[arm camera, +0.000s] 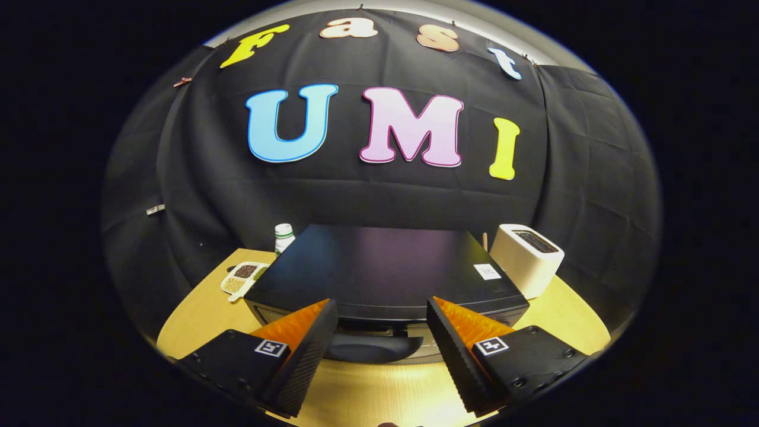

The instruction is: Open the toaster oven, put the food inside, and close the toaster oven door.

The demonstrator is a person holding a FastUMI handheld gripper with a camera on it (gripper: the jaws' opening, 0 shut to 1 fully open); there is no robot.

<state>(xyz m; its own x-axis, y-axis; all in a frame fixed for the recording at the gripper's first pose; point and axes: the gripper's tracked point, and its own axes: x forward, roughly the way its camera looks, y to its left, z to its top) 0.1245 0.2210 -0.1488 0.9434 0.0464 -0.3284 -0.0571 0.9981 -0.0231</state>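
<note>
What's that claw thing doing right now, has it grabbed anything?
Gripper: open, holding nothing; its fingers are spread either side of the toaster oven's door handle, not touching it.

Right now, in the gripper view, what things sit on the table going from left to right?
Divided snack tray → white bottle with green band → big black toaster oven → white pop-up toaster. The open gripper straddles the oven's handle.

The hand-held gripper (pixel 379 323) has two wedge-shaped ribbed fingers, each mount bearing a square marker and screws.
</note>
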